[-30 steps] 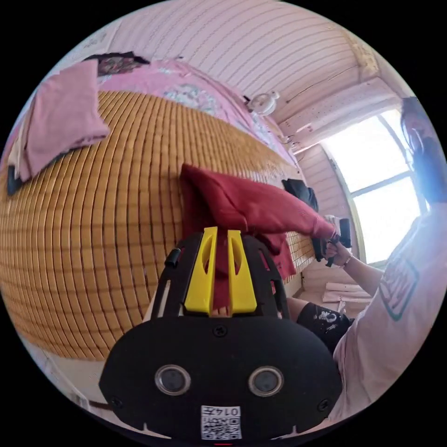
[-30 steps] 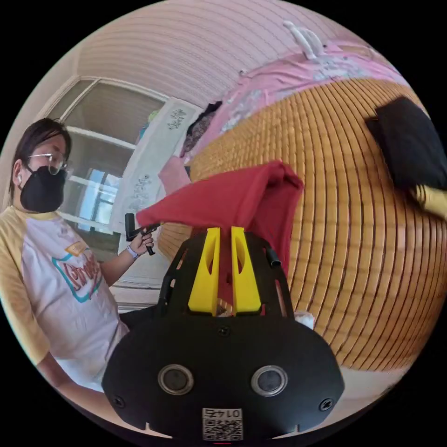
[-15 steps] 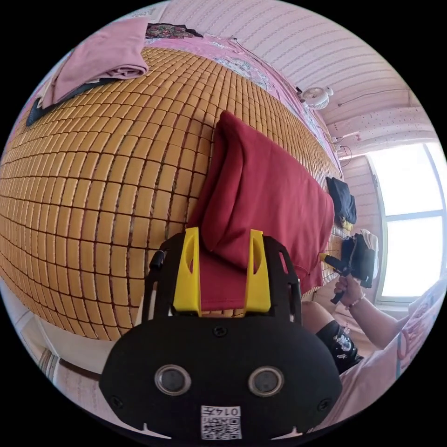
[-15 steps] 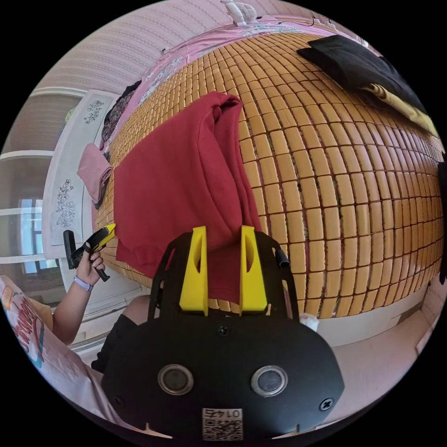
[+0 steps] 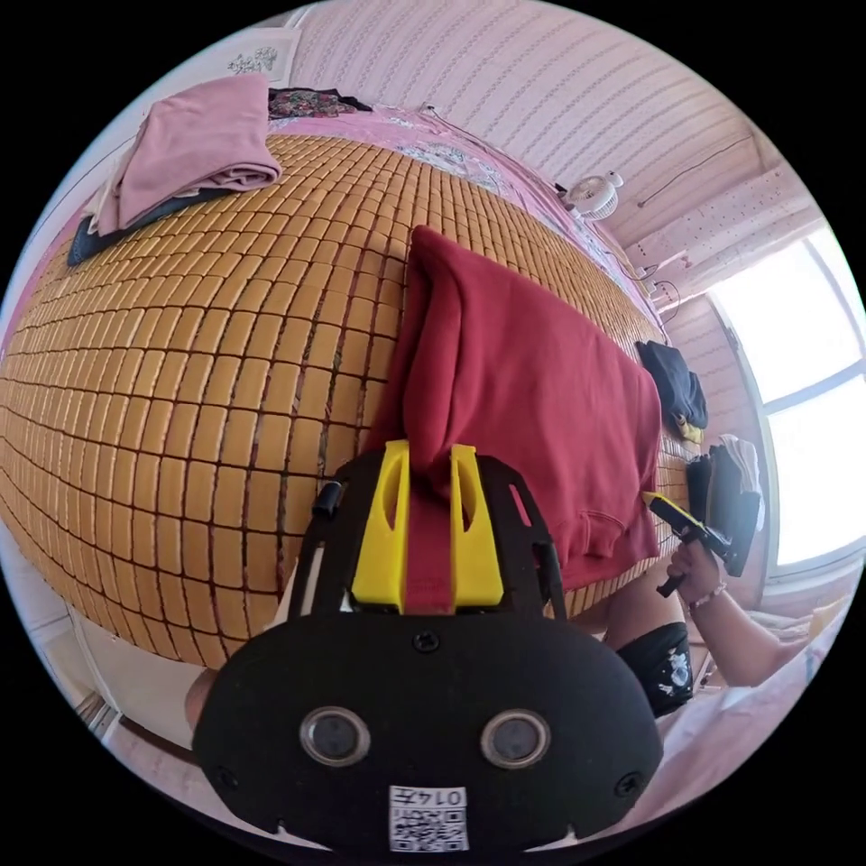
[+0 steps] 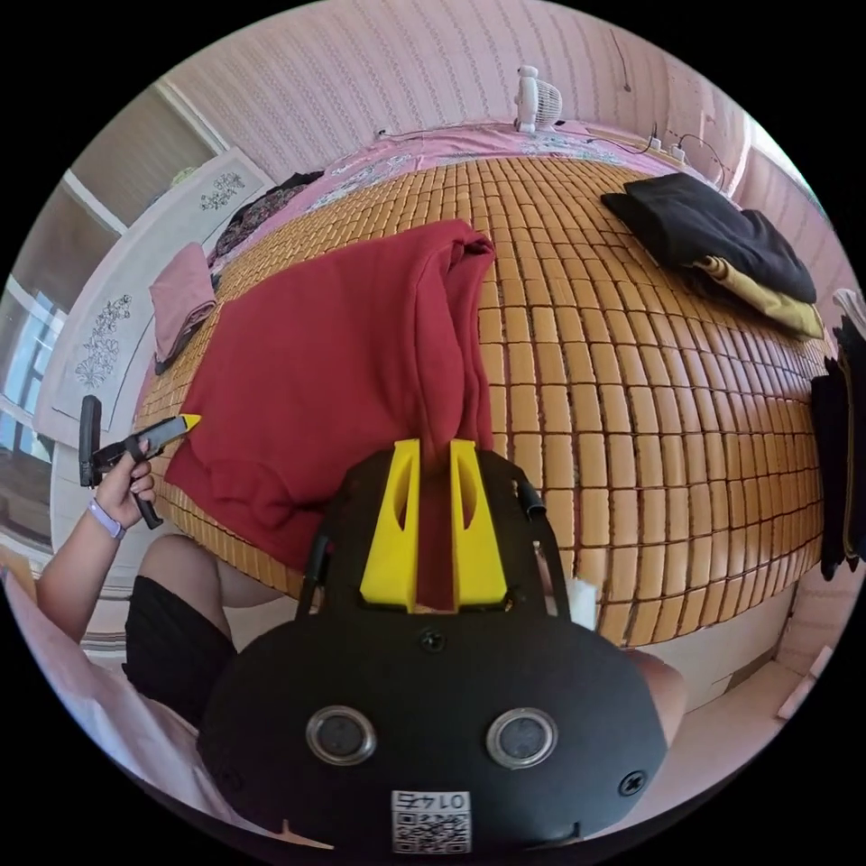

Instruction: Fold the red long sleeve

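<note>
Left gripper (image 5: 430,451): I'm holding the jaws pinched nearly together with nothing in them. The red in the gap is cloth lying behind it. Right gripper (image 6: 436,446): same, near-closed and empty. Each view is showing the other gripper parked just off the garment's near edge, clear of the fabric.

The red long sleeve (image 6: 334,361) is lying on the bamboo mat (image 5: 180,361) of the bed, near edge overhanging the bedside towards me. It's looking doubled over, with a rounded fold ridge running away from me along one side.

Handling, as I'm judging it:
- It's a soft, thickish knit and light. It's going to drape and sag between grips, so it needs two holds.
- The slatted mat is looking smooth, so the cloth may be sliding rather than catching.
- Best holds: the two near corners at the hem band, pinching all layers. A single-layer pinch is risking peeling the fold open.

Further back: a pink folded pile (image 5: 189,162), black clothes (image 6: 713,234), then a fan (image 6: 532,95) by the wall.
</note>
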The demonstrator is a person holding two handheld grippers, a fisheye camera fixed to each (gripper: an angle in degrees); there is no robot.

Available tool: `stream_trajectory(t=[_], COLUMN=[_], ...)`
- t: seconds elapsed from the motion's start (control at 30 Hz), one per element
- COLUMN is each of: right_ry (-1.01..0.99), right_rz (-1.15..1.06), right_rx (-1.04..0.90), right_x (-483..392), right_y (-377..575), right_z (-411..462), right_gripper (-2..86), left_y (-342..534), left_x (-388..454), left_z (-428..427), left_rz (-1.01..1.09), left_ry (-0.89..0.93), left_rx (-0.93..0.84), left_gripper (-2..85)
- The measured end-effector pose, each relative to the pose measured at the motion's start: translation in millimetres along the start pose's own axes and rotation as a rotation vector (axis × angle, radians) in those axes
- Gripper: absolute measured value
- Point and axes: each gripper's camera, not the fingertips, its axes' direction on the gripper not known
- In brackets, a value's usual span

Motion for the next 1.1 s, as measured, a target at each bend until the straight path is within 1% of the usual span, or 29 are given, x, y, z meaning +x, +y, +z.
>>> stream_trajectory(t=[0.2,0.3,0.4,0.5,0.57,0.63,0.67,0.73,0.8,0.83,0.87,0.93,1.0,1.03,1.1], right_ry=[-0.049,-0.091,-0.099,-0.071,-0.067,-0.045,-0.037,0.022,0.089,0.110,0.108,0.090,0.077,0.065,0.049], right_rz=[-0.118,-0.131,-0.104,-0.067,-0.023,0.039,0.039,0.012,0.031,0.039,0.039,0.052,0.062,0.074,0.078], right_rx=[0.107,0.101,0.043,-0.016,-0.043,-0.034,-0.020,0.034,0.011,-0.007,-0.018,-0.100,-0.180,-0.186,-0.197], right_x=[-22,-27,-24,-17,-15,-16,-18,-27,-30,-32,-33,-38,-42,-46,-51], right_y=[11,9,15,26,32,41,44,56,63,65,66,65,59,55,48], right_z=[-64,-88,-90,-65,-52,-50,-52,-61,-63,-62,-60,-49,-38,-37,-39], right_gripper=[2.9,2.7,2.8,3.5,4.3,5.6,6.1,9.4,11.1,11.3,11.2,9.5,7.1,6.3,5.3], left_y=[16,21,35,51,60,66,70,76,83,87,92,98,102,103,105], left_x=[41,56,61,58,52,43,36,29,25,23,20,15,13,14,21], left_z=[-32,-54,-63,-39,-3,19,27,27,21,17,15,18,30,41,46], left_rz=[0.123,0.166,0.175,0.178,0.174,0.118,0.061,0.018,0.021,0.021,0.013,-0.002,0.030,0.058,0.119], left_ry=[-0.035,-0.071,-0.050,-0.083,-0.146,-0.154,-0.120,-0.064,-0.049,-0.073,-0.098,-0.146,-0.184,-0.200,-0.244], left_rx=[0.010,0.016,0.013,-0.024,-0.096,-0.161,-0.185,-0.168,-0.128,-0.108,-0.088,-0.080,-0.129,-0.172,-0.187], left_gripper=[4.3,4.1,4.0,4.2,4.7,5.1,5.2,5.7,5.9,6.4,6.9,7.1,6.6,6.4,5.9])
